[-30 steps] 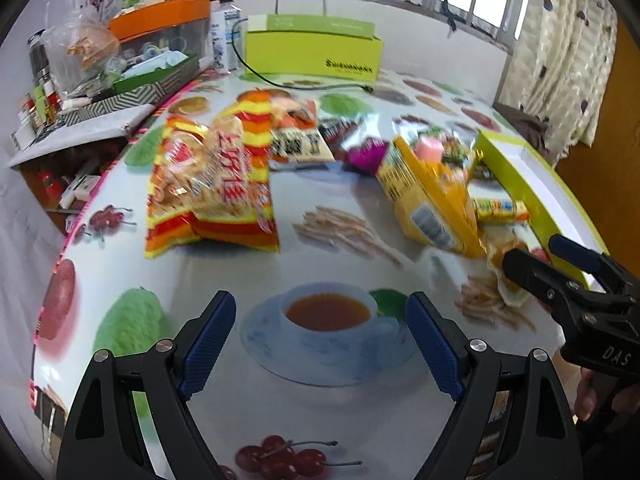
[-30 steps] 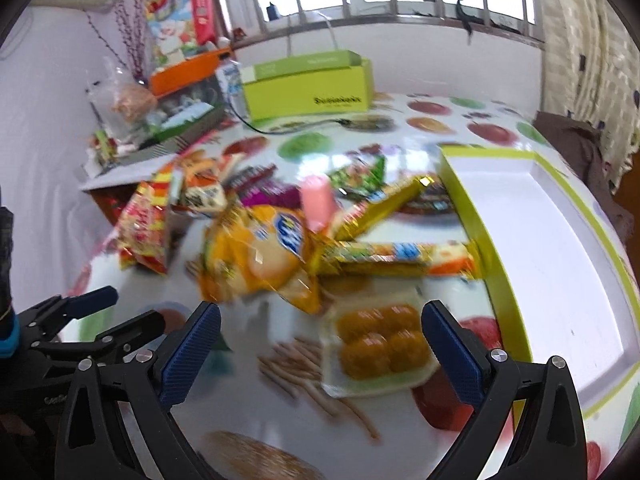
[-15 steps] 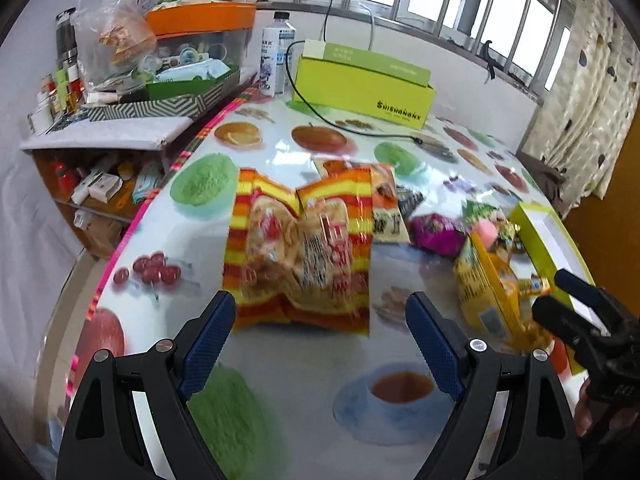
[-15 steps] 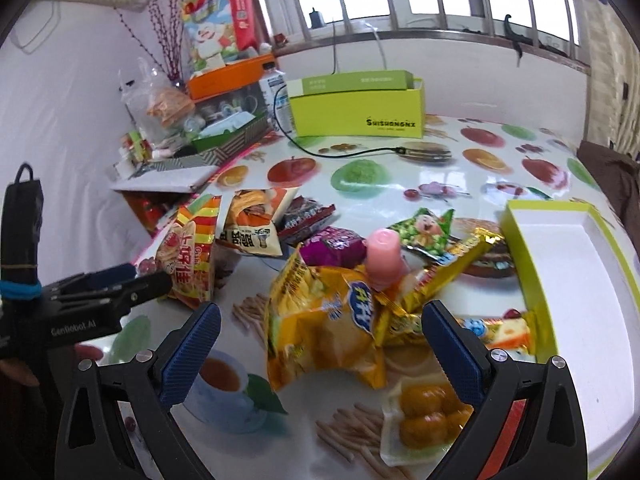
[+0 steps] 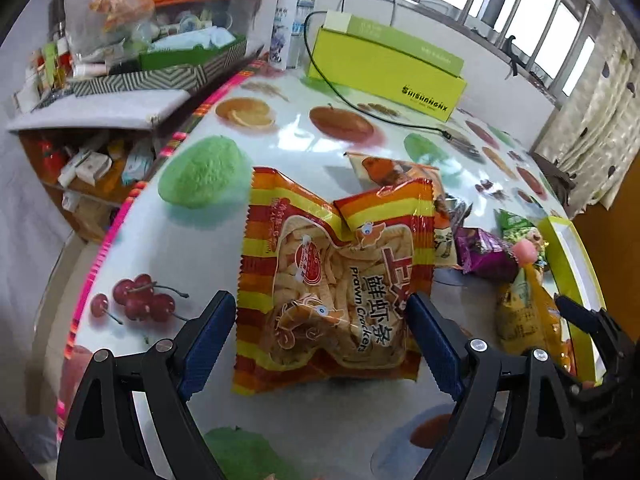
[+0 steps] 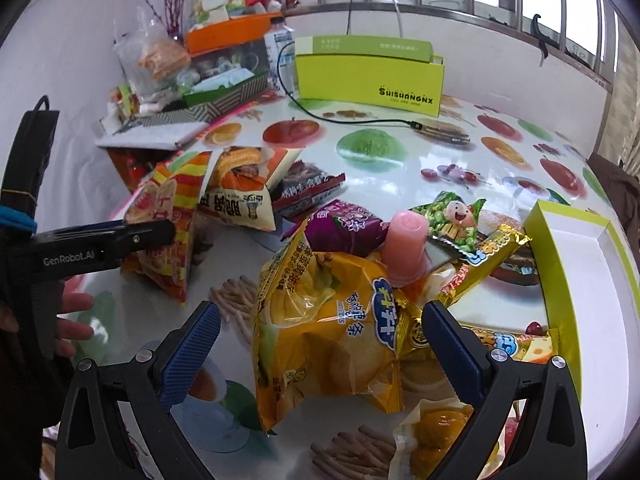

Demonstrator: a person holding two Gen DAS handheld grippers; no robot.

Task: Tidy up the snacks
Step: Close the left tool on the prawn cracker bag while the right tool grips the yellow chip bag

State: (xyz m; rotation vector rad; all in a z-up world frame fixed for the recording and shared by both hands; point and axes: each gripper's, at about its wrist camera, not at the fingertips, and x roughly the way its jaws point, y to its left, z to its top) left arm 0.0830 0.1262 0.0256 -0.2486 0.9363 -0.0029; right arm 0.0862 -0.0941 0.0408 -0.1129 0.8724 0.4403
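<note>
My left gripper is open, its blue pads on either side of a red-and-yellow striped prawn cracker bag lying flat on the table. My right gripper is open too, straddling a big yellow chip bag. Behind that bag lie a pink jelly cup, a purple packet, a green pea packet and gold bars. An open yellow-green tray with a white floor stands at the right. The left gripper shows at the left edge of the right wrist view.
A yellow-green box with a black cable stands at the back of the fruit-print table. A cluttered shelf with boxes and a water bottle borders the left side. A packet of orange pastries lies near the front.
My left gripper swung left and closed in until the prawn cracker bag lies between its pads. My right gripper moved nearer to the yellow chip bag. Both stayed open.
</note>
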